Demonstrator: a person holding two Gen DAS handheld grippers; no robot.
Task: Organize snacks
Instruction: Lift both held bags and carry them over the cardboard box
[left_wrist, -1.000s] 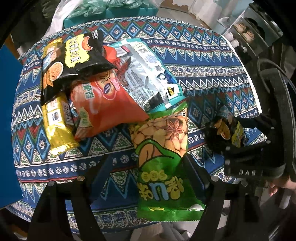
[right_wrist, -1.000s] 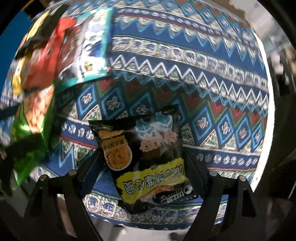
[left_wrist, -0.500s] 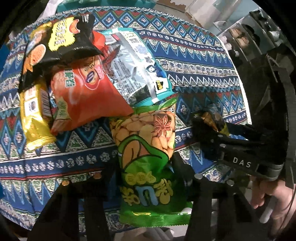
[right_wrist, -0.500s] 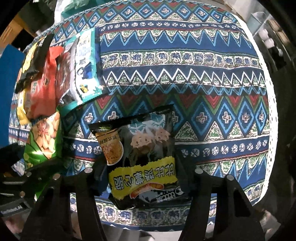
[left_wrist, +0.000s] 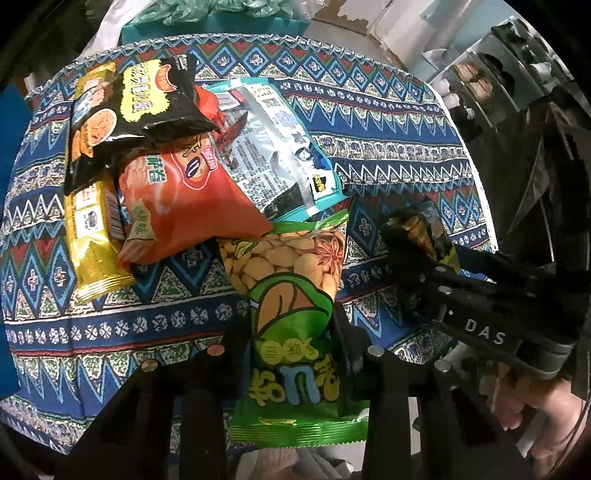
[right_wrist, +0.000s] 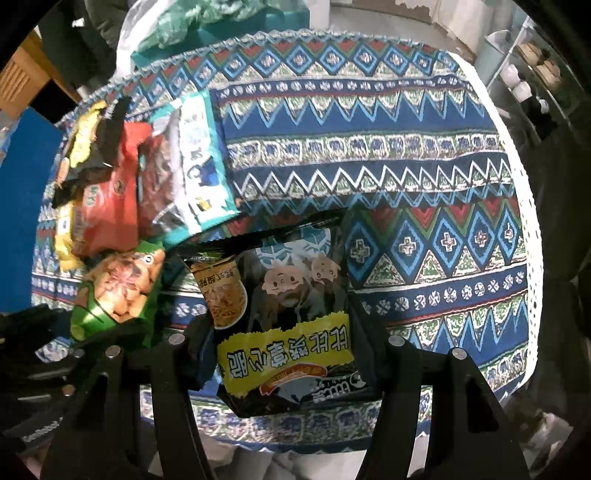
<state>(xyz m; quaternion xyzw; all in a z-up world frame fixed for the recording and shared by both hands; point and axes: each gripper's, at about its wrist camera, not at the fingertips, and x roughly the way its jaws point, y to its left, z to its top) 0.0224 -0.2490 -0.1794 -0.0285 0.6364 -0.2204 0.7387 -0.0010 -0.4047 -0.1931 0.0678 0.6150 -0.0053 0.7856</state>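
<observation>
We have a bag in each of our two tongs. The left gripper (left_wrist: 291, 354) has just been closing on the green peanut bag (left_wrist: 295, 317), and its jaws now pinch the lower half of that bag across its width, the foil bunching slightly between them. The right gripper (right_wrist: 284, 354) has drawn in much less in the last moments, and it now clamps the black snack bag (right_wrist: 288, 317) near its yellow banner, with the far end of the bag lifting off the patterned tablecloth (right_wrist: 406, 177). The green bag's top edge lies just under the corner of the red bag (left_wrist: 184, 206), which sits in a loose heap with a second black bag (left_wrist: 136, 110), a yellow packet (left_wrist: 92, 236) and a silver-and-teal pouch (left_wrist: 280, 155) on the left side of the table. We judge all of these to be light, puffed with air, and crinkly, with slick film that slides easily over its neighbours. The contents are probably brittle, so a hard squeeze on the belly could crush them. The safest hold, we think, is across a flat sealed end or the slack lower part, where the film folds instead of popping. When we lift the green bag we should expect it to drag on the red one and droop from the grip, so a slow, level pull seems wise.
</observation>
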